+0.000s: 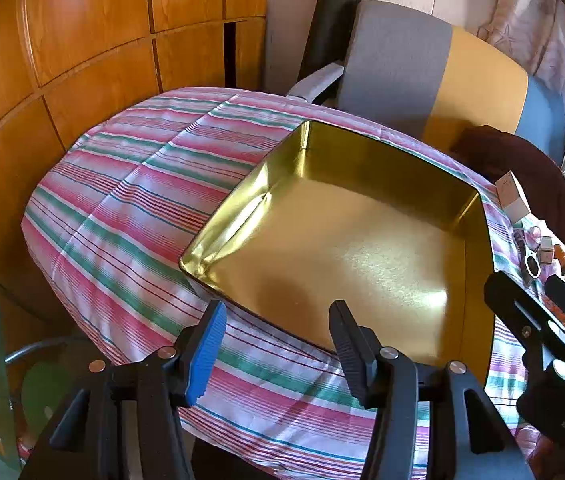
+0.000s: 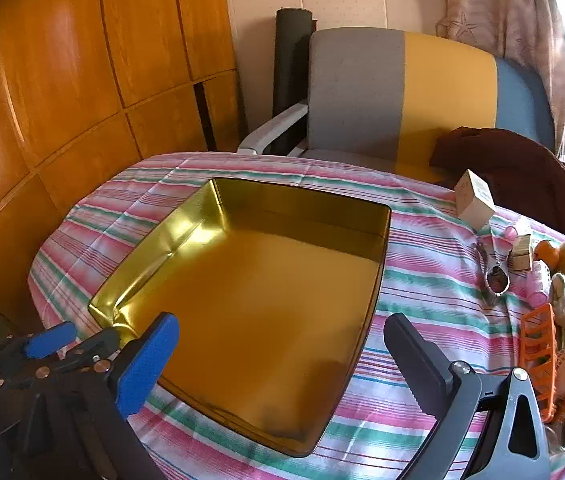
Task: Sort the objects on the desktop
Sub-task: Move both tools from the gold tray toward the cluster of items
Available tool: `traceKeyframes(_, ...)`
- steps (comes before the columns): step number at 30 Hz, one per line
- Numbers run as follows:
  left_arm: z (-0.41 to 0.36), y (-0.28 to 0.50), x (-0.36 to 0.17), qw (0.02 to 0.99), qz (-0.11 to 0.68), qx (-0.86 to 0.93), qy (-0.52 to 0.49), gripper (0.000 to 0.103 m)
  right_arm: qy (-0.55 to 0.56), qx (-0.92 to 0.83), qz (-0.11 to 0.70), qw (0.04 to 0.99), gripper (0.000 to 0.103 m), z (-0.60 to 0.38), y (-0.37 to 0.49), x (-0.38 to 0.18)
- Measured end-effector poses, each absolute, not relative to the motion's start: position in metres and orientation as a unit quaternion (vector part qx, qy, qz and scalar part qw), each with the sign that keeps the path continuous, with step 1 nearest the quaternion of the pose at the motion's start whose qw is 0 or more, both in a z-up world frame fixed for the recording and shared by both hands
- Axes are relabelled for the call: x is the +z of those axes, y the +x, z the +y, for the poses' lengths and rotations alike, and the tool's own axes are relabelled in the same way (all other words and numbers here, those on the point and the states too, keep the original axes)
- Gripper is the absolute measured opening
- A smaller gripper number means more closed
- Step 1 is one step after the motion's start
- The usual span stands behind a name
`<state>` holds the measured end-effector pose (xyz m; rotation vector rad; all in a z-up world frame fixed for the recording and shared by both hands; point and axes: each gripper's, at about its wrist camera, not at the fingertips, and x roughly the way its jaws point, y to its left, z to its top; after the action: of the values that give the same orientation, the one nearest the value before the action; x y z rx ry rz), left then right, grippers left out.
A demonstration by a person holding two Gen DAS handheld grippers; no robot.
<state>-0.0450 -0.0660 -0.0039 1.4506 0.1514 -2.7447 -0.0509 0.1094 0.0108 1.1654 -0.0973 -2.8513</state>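
An empty gold tin tray (image 1: pixel 242 216) lies on the striped tablecloth; it also shows in the right wrist view (image 2: pixel 154 256). My left gripper (image 1: pixel 278 336) is open and empty, over the tray's near edge. My right gripper (image 2: pixel 282 344) is open and empty, above the tray's near right part; it appears in the left wrist view (image 1: pixel 534 300). Small objects lie to the right of the tray: a pale wooden block (image 2: pixel 474 200), metal scissors (image 2: pixel 494 276), a small box (image 2: pixel 522 252), pink bottles (image 2: pixel 538 280) and an orange plastic basket (image 2: pixel 538 356).
The striped cloth (image 1: pixel 130 208) covers a small table. A grey, yellow and blue chair (image 2: pixel 402 88) stands behind it, with a dark red cloth (image 2: pixel 514 176) on the seat. Wooden cabinet doors (image 2: pixel 82 80) fill the left. A curtain (image 2: pixel 502 8) hangs at the back right.
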Motion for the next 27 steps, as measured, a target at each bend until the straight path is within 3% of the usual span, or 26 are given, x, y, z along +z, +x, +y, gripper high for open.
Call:
traceKeyframes(19,-0.026,-0.030,-0.008,-0.096,0.101,-0.873,0.468,0.054,0.334,-0.940,-0.038,0.060,0.103,0.152,0.000,0.047)
traceKeyframes(27,0.052,-0.009,-0.005,-0.223,0.017,-0.854,0.469,0.054,0.321,-0.944,-0.075,0.014,0.103,0.245,0.057,0.038)
